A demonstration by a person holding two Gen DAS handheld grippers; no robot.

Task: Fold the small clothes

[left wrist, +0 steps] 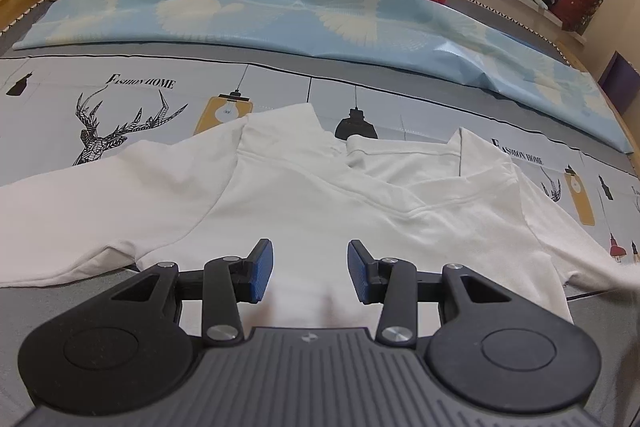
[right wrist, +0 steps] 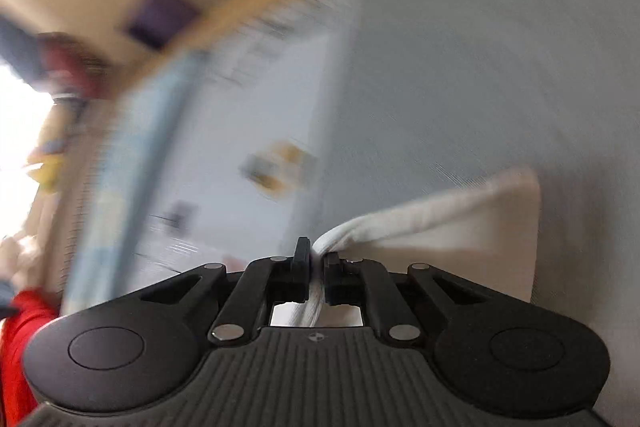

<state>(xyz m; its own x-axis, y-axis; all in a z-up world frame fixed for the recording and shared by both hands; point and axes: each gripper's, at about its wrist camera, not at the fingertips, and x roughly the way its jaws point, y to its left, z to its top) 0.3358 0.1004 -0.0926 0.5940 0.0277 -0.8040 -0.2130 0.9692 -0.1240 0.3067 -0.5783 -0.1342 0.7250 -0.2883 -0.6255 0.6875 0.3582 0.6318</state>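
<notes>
The white shirt point(left wrist: 312, 195) lies spread mid-frame on the bed point(left wrist: 360, 95). The left gripper point(left wrist: 310, 269) hovers apart above its hem; the right gripper point(right wrist: 316, 263) pinches a sleeve (blurred), presumably to fold it inward.

White shirt point(left wrist: 304, 203) on bed point(left wrist: 48, 291)

The printed bed sheet point(left wrist: 280, 95) carries the only words I can read. At the upper left of the left wrist view, just above the line-drawn deer head, it says "Fashion HOME" point(left wrist: 141, 81) in black serif letters. The same "Fashion HOME" point(left wrist: 517, 149) print repeats at the right of the frame, beside the white shirt's edge. A third print begins at the far right edge but is cut off. The right wrist view is too blurred for any lettering.
</notes>
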